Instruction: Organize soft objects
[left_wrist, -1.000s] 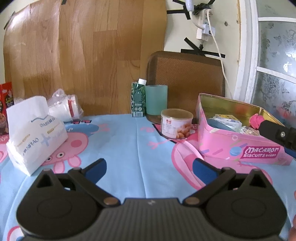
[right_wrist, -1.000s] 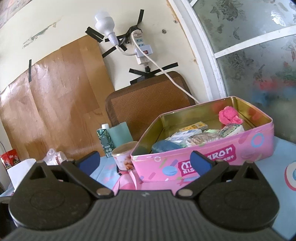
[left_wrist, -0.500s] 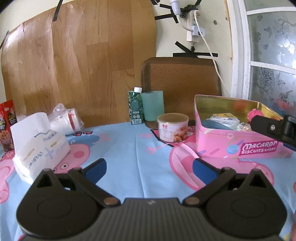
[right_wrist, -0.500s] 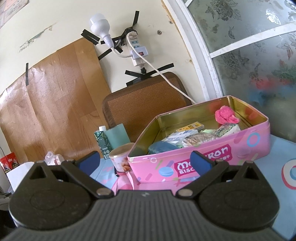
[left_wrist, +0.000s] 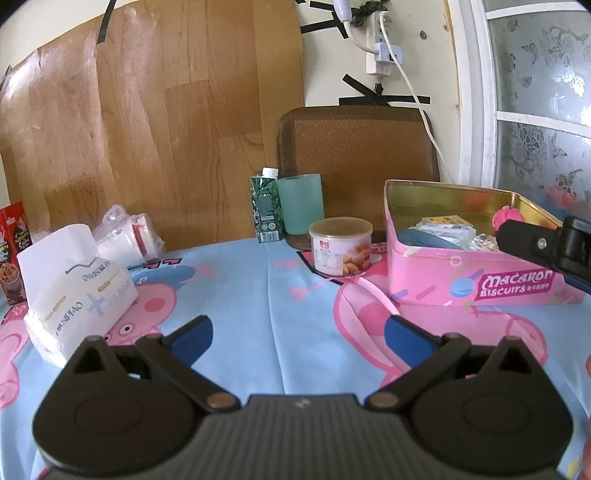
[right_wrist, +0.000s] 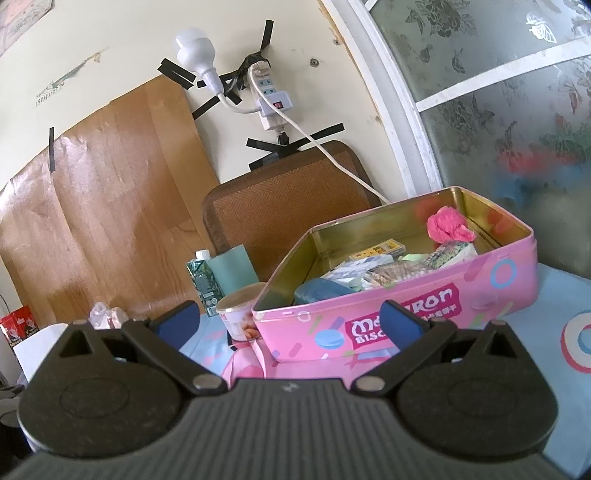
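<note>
A pink biscuit tin (left_wrist: 480, 280) stands open on the cartoon tablecloth, also in the right wrist view (right_wrist: 406, 314). It holds a pink soft lump (right_wrist: 448, 227), a blue pouch (right_wrist: 319, 290) and several small packets. A white tissue pack (left_wrist: 74, 284) lies at the left, with a clear bag of white items (left_wrist: 125, 236) behind it. My left gripper (left_wrist: 297, 334) is open and empty above the cloth. My right gripper (right_wrist: 288, 323) is open and empty in front of the tin; one of its fingers (left_wrist: 532, 243) shows at the right edge of the left wrist view.
A small round can (left_wrist: 340, 245), a green carton (left_wrist: 266, 208) and a teal cup (left_wrist: 300, 203) stand mid-table behind the tin's left end. A red box (left_wrist: 13, 251) stands at far left. A brown chair back (left_wrist: 358, 158) and wall lie behind.
The left wrist view has tilted up and drawn back slightly, so the table items sit lower. The right gripper has drifted slightly; the tin looks marginally farther. Both stay open.
</note>
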